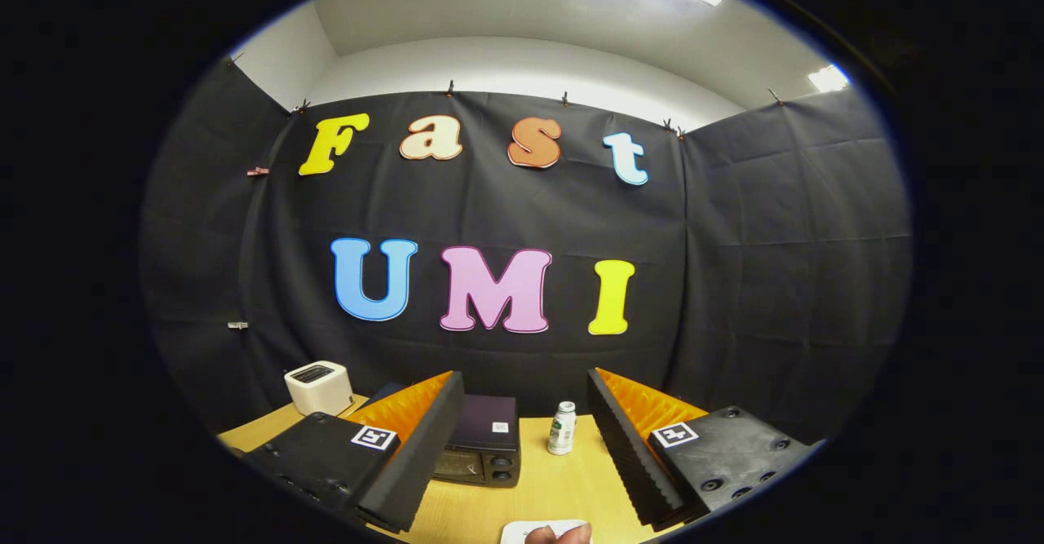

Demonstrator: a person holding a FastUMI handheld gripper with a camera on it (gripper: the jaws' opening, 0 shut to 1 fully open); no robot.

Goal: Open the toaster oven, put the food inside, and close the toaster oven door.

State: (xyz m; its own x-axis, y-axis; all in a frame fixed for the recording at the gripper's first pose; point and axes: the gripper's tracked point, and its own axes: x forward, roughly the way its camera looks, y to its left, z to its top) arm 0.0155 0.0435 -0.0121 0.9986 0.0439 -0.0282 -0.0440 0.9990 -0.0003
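A dark toaster oven (pixel 483 440) stands on the wooden table (pixel 563 491) beyond my fingers, partly hidden behind the left finger (pixel 408 454); its door looks closed. My gripper (pixel 522 438) is held above the table with its jaws wide apart and nothing between them. Close to me, between the fingers, a white plate (pixel 530 530) holds a piece of brownish food (pixel 559 535), mostly cut off from sight.
A small white bottle (pixel 562 428) stands on the table just right of the toaster oven. A white box-shaped appliance (pixel 318 387) sits at the far left of the table. The black booth wall rises right behind the table.
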